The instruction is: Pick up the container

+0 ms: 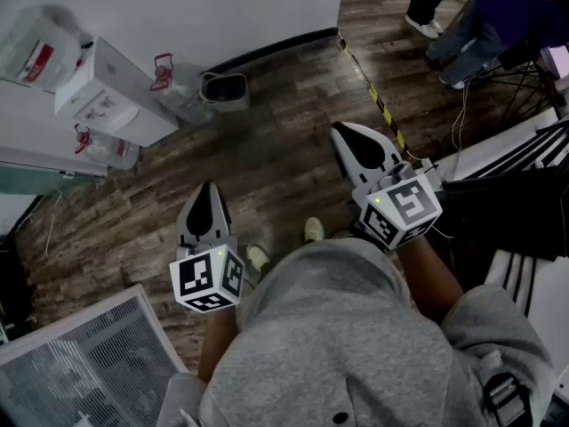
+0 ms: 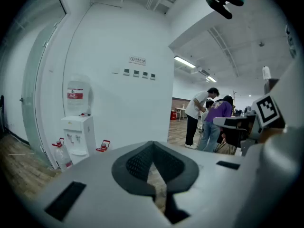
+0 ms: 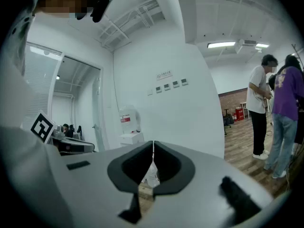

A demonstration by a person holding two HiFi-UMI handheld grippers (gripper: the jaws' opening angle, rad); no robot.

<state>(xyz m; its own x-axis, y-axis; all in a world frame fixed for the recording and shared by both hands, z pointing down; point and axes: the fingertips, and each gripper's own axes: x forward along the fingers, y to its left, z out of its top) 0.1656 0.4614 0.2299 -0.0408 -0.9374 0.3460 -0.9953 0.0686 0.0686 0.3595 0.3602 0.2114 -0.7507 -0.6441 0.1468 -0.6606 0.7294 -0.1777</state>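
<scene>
I see no single clear container. A small dark bin (image 1: 224, 90) stands at the foot of the white wall. Beside it lie clear water jugs with red handles (image 1: 178, 92) (image 1: 108, 147) next to a white water dispenser (image 1: 108, 92). My left gripper (image 1: 206, 189) hangs over the wooden floor, jaws shut and holding nothing. My right gripper (image 1: 343, 133) is further forward, also shut and holding nothing. In the left gripper view the shut left gripper (image 2: 152, 144) points at the wall, with the dispenser (image 2: 78, 134) and a jug (image 2: 61, 155) to the left. In the right gripper view the right gripper (image 3: 153, 142) is shut.
A grey slatted panel (image 1: 84, 363) lies at the lower left. Yellow-black tape (image 1: 373, 96) runs across the floor. Dark furniture and cables (image 1: 507, 198) crowd the right. People stand at the far right (image 1: 480, 16) (image 2: 202, 120) (image 3: 280, 118). The wearer's shoes (image 1: 313, 229) are on the floor below.
</scene>
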